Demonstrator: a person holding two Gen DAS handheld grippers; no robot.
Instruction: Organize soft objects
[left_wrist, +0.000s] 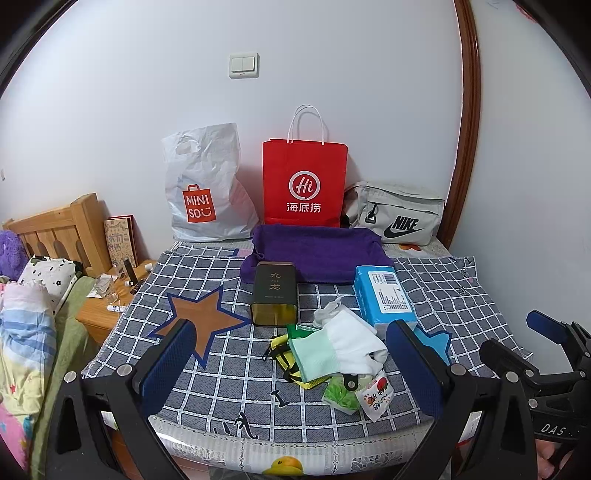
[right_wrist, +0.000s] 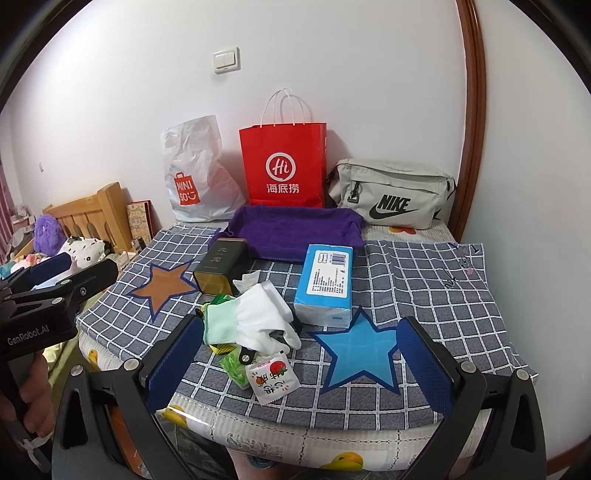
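A white glove with a mint cuff (left_wrist: 343, 349) (right_wrist: 258, 319) lies on a small heap of snack packets (left_wrist: 373, 397) (right_wrist: 271, 376) near the table's front edge. A blue tissue pack (left_wrist: 384, 297) (right_wrist: 327, 284) lies to its right, a dark tin (left_wrist: 273, 293) (right_wrist: 221, 267) behind it, and a purple cloth tray (left_wrist: 317, 254) (right_wrist: 295, 232) further back. My left gripper (left_wrist: 291, 365) is open and empty, its fingers either side of the heap. My right gripper (right_wrist: 301, 363) is open and empty, over the front edge near the blue star.
A checked cloth (left_wrist: 236, 354) (right_wrist: 424, 280) covers the table. A white Miniso bag (left_wrist: 207, 188) (right_wrist: 194, 177), a red paper bag (left_wrist: 304, 181) (right_wrist: 284, 166) and a grey Nike bag (left_wrist: 399, 214) (right_wrist: 391, 192) stand against the wall. A bed and a nightstand (left_wrist: 107, 306) are on the left.
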